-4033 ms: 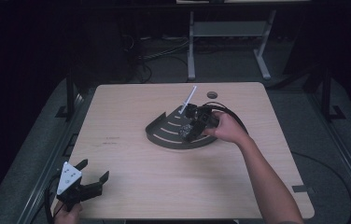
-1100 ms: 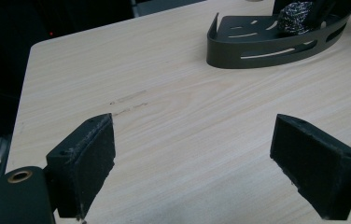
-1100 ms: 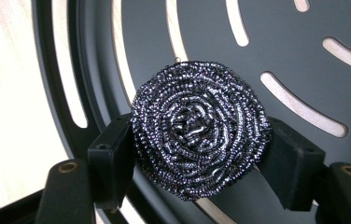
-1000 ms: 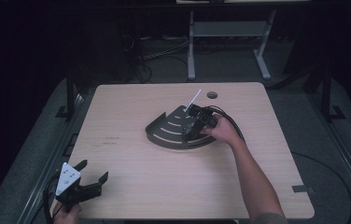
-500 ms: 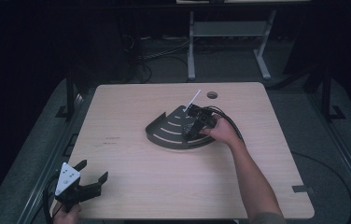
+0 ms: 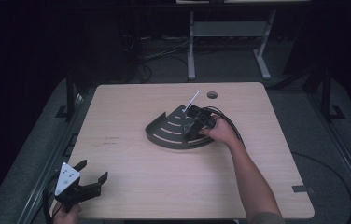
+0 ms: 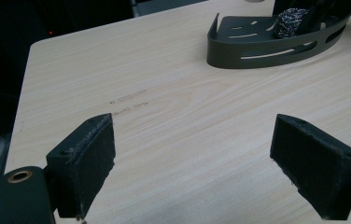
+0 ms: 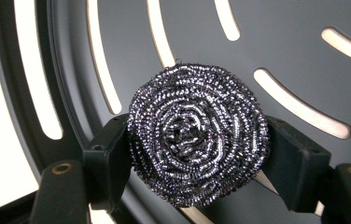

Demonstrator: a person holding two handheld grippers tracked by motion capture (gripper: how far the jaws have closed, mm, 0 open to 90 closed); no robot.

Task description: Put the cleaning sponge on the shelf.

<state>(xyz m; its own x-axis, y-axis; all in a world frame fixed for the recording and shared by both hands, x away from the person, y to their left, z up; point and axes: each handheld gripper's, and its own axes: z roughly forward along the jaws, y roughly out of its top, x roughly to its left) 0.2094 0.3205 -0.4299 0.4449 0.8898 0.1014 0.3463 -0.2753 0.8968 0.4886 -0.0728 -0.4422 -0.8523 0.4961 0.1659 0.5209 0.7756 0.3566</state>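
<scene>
Steel scourer [image 8: 197, 133] is barely pinched by the right tool [image 8: 197, 154], jaws just easing apart; it may be dragged off the slotted tray [image 8: 304, 56] toward 3 o'clock if snagged.

Around the wooden table [image 6: 131, 186]

A round cable hole [image 6: 212, 95] pierces the table's far edge. Beyond that edge stands a white metal stand [image 6: 225, 32], with loose cables [image 6: 159, 53] on the dark floor left of it.

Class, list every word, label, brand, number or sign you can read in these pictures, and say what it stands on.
None can be read: the steel scourer, the slotted dark tray and both grippers are unlettered. Faint dark marks on the table are too smudged to read.
</scene>
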